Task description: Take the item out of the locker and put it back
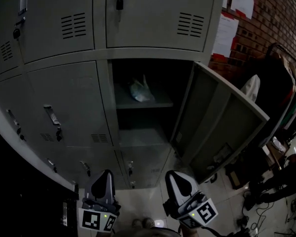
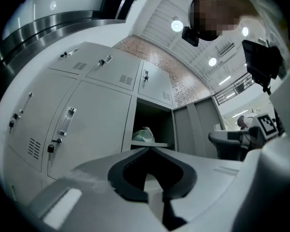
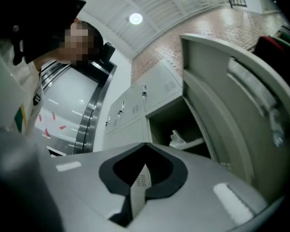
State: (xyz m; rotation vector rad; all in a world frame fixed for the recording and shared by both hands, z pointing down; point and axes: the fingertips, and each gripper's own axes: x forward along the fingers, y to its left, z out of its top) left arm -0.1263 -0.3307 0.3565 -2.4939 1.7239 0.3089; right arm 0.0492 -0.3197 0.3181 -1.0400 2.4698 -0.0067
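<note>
The open locker [image 1: 119, 132] stands in the middle of the grey bank, its door [image 1: 222, 125] swung out to the right. A pale crumpled plastic bag [image 1: 140, 90] lies on the locker's upper shelf, also seen as the bag [image 2: 144, 135] in the left gripper view and the bag [image 3: 180, 139] in the right gripper view. My left gripper [image 1: 107, 173] and right gripper [image 1: 172, 174] hang low in front of the locker, well short of the bag, tips pointing up at it. Both are shut with nothing between the jaws, as the left gripper [image 2: 149, 149] and right gripper [image 3: 145, 144] show.
Closed locker doors with handles and padlocks [image 1: 56, 125] surround the open one. A brick wall with pinned papers [image 1: 226, 33] is at the right, with a clothes rack [image 1: 281, 78] and cables on the tiled floor [image 1: 256, 211]. The open door juts into the space at the right.
</note>
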